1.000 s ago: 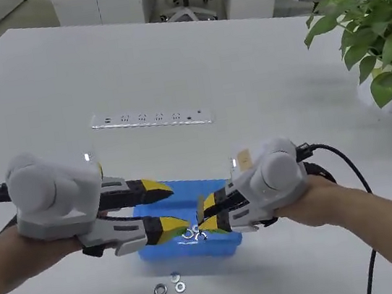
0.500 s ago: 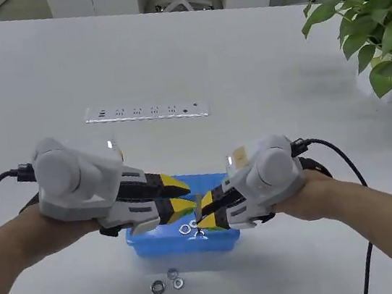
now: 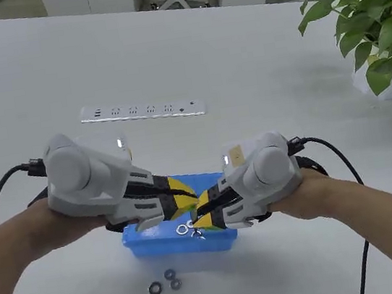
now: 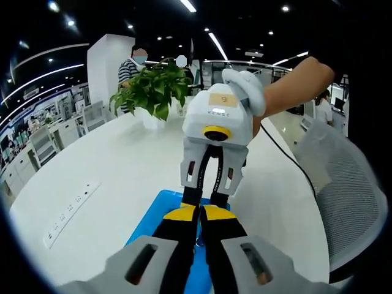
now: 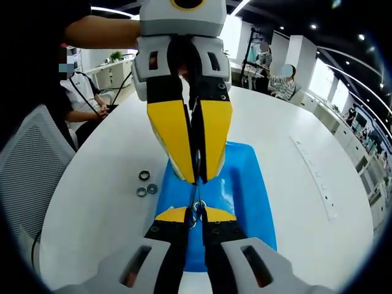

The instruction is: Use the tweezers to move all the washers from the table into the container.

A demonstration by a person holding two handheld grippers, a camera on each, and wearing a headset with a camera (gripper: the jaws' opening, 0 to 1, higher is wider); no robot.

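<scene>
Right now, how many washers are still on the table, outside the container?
3 washers on the table, clustered by the blue container: left washer, middle washer, right washer. Others may be hidden.

Bright blue on the container point(image 3: 147, 241), silver-grey on the washers point(image 3: 164, 283). Pale grey shells and black-and-yellow jaws on left gripper point(image 3: 188, 195) and right gripper point(image 3: 200, 219) alike. Thin silvery tweezers point(image 5: 196, 191). White table point(image 3: 244, 74), white power strip point(image 3: 142, 112), black cable point(image 3: 4, 187), leafy green plant point(image 3: 374, 12).

Shiny metal washers point(image 3: 164, 283), glossy blue plastic container point(image 3: 147, 241)
</scene>
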